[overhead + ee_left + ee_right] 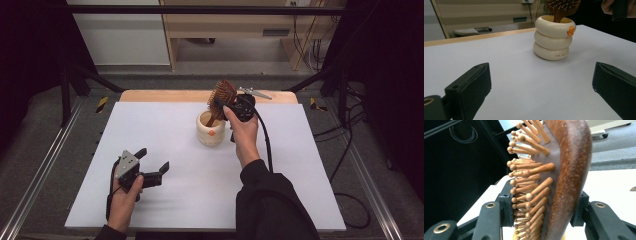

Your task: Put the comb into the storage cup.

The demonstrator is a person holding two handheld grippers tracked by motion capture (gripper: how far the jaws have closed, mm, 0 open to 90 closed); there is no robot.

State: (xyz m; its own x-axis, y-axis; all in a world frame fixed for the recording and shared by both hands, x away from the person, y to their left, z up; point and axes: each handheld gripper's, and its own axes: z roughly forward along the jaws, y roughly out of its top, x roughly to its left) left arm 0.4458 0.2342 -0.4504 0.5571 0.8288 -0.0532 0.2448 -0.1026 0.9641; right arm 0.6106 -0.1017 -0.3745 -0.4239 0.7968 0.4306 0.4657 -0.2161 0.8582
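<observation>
Object in play: a brown wooden paddle hairbrush with ball-tipped wooden pins (223, 93). It stands handle-down in a cream ceramic holder shaped like three stacked rings, with a small orange duck bill on its side (210, 130). The holder sits on the white table (300, 190), toward the far middle. The brush head leans out above the rim.

Handling, judged: the brush looks rigid and light. The polished wooden back is likely slick, while the pin side gives an uneven, slightly yielding surface. A grip across the head can twist; the neck or handle would be the steadier place, though the handle is down inside the holder. The holder looks heavy enough to stay put but is probably breakable, and a sideways pull on the brush could tip it.

Right tongs (541, 212): closed across the brush head, one jaw on the pin side, the other against the smooth back, seen clearly in the right gripper view. In the high view they sit at the brush head (235, 102) above the holder.

Left tongs (152, 161): spread wide, holding nothing, low over the table near the front left, well apart from the holder. In the left gripper view the holder (554, 37) lies ahead between the jaws.
</observation>
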